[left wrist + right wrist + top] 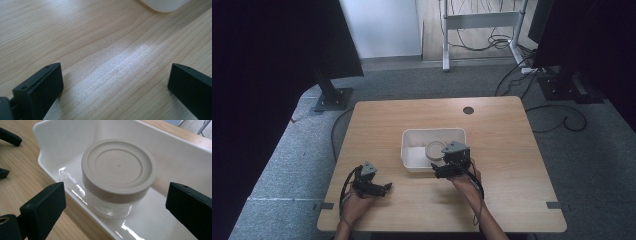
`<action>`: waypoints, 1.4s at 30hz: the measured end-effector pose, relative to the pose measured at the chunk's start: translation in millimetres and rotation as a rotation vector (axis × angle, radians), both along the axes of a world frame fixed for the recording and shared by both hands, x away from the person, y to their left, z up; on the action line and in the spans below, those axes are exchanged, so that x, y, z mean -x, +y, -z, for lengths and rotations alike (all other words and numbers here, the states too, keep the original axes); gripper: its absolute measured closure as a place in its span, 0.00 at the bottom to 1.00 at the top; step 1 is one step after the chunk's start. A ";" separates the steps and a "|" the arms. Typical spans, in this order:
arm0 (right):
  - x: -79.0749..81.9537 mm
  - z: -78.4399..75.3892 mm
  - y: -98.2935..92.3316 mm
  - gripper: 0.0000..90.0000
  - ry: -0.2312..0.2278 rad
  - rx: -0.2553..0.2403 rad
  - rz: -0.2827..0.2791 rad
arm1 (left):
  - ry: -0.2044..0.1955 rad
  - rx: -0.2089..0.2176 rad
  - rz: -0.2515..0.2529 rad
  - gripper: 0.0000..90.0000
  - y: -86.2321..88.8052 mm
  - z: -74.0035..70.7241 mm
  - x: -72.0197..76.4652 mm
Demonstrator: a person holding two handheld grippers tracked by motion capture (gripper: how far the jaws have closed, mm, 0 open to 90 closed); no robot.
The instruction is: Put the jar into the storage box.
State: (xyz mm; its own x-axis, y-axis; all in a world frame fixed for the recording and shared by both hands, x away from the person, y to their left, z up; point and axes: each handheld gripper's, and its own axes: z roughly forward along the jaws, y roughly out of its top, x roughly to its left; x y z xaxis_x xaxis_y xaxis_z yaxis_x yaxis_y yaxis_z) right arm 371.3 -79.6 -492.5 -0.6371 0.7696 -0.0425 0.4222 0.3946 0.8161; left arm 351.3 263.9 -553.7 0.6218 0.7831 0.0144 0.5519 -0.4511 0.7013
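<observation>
two grippers, both empty. left gripper (pixel 373 186) low over bare table (pixel 100 50), jaws spread, well apart from tray (pixel 412 150). jar (pixel 118 177), lid on, upright inside tray. right gripper (pixel 115 210) at tray's near wall, jaws spread, facing jar, not touching. likely pre-grasp; nothing lifted yet.

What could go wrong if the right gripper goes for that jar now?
The jar sits close to the near wall of the white bin, so one jaw of the open right gripper might catch the rim and drag the bin. The smooth clear body below the lid may slip. The left gripper, open, rests apart from the bin and cannot steady it.
</observation>
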 end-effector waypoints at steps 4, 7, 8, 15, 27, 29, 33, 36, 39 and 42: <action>4.0 -0.4 -4.7 0.03 -0.004 -0.003 -0.007 | 0.001 -0.004 0.002 0.00 0.2 -0.2 0.0; 7.6 0.6 -8.1 0.03 -0.002 0.000 -0.014 | 0.000 -0.002 0.001 0.00 0.0 -0.1 0.0; 8.7 0.9 -9.3 0.03 -0.002 0.002 -0.016 | 0.000 -0.002 0.001 0.00 0.1 -0.1 0.0; 16.0 1.0 -16.6 0.03 -0.008 0.008 -0.028 | 0.000 -0.002 0.000 0.00 0.0 -0.1 0.0; 26.1 -1.1 -26.0 0.03 -0.018 0.009 -0.037 | 0.000 -0.002 0.000 0.00 0.0 -0.1 0.0; 27.7 -0.7 -28.0 0.03 -0.018 0.010 -0.039 | 0.000 -0.002 0.000 0.00 0.0 -0.1 0.0; 30.7 0.3 -32.9 0.03 -0.017 0.012 -0.038 | 0.000 -0.002 0.000 0.00 0.0 -0.1 0.0; 33.1 1.1 -37.4 0.03 -0.017 0.011 -0.037 | 0.000 -0.002 0.000 0.00 0.0 -0.1 0.0; 35.4 1.7 -42.3 0.03 -0.015 0.005 -0.031 | 0.000 -0.002 0.000 0.00 0.0 -0.1 0.0; 37.5 2.5 -47.0 0.03 -0.012 0.002 -0.026 | 0.000 -0.002 0.000 0.00 0.0 -0.1 0.0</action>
State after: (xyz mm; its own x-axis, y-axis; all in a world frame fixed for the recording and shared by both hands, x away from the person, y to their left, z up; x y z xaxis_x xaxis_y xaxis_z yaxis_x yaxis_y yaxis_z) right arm 333.8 -126.5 -495.0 -0.6561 0.7529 -0.0519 0.4017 0.4067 0.8205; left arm 351.3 263.9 -553.6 0.6216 0.7832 0.0156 0.5521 -0.4521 0.7006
